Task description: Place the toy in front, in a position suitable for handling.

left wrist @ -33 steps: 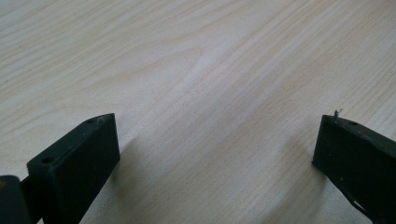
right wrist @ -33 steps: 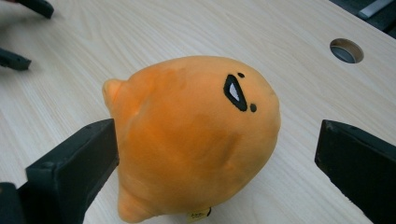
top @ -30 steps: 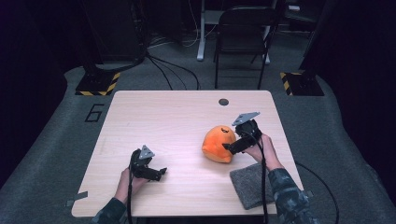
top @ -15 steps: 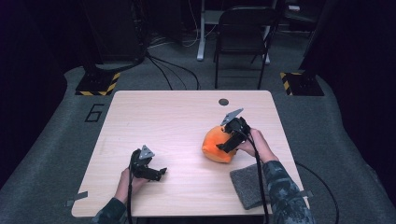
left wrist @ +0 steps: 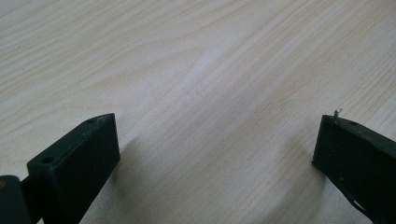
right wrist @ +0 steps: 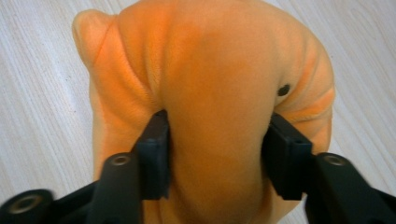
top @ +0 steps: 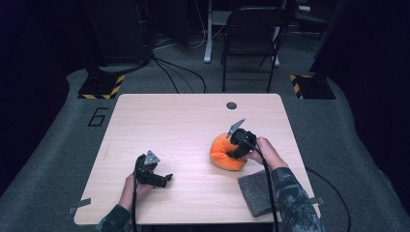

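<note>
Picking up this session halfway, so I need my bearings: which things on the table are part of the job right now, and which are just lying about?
In the job:
- orange plush toy, squeezed between the jaws
- right gripper, whose jaws have just been closing on it

Lying about:
- grey pad at the near right table edge
- left gripper, open over bare table
- dark round spot near the far edge
- chair behind the table

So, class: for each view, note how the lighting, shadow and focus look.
High view: table brightly lit, surroundings dark. Left gripper view: sharp wood grain, soft shadows beside the left gripper jaws. Right gripper view: orange plush toy evenly lit, slightly soft up close, with the right gripper pressing into it.
</note>
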